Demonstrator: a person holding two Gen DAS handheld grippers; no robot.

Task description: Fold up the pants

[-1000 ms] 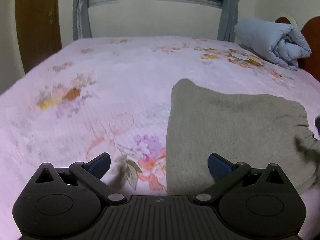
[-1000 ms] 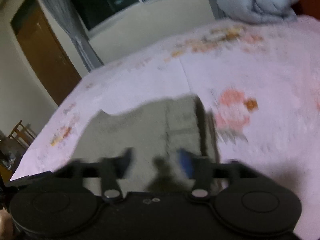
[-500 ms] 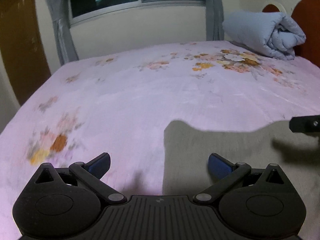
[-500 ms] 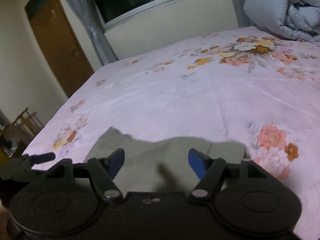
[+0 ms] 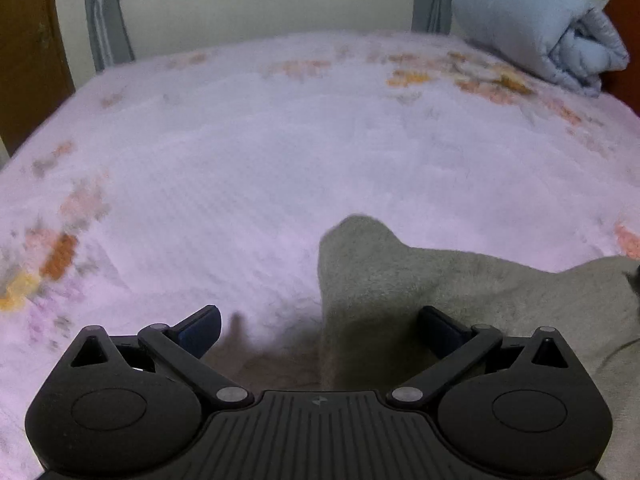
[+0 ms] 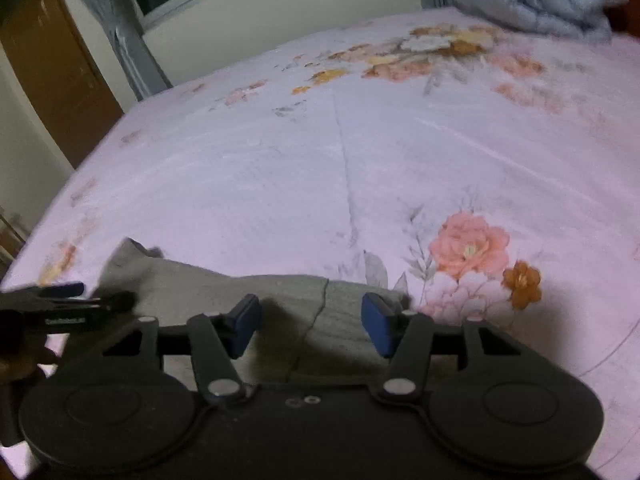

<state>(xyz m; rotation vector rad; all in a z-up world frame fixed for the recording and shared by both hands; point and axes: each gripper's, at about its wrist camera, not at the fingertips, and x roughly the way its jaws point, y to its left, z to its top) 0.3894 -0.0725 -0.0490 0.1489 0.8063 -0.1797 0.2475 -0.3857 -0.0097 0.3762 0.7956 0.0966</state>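
Lying folded on the pink flowered bedsheet (image 6: 400, 152), the grey pants (image 5: 460, 292) are seen at the near edge of the bed. The left gripper (image 5: 320, 326) is held spread over their left edge, gripping nothing. The right gripper (image 6: 310, 322) is likewise held apart above the cloth. A rolled blue quilt (image 5: 536, 36) is seen near the headboard.

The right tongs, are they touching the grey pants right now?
Cannot tell. In the right wrist view the right tongs stand open over the pants, casting a shadow on them, but no contact or gap shows plainly.
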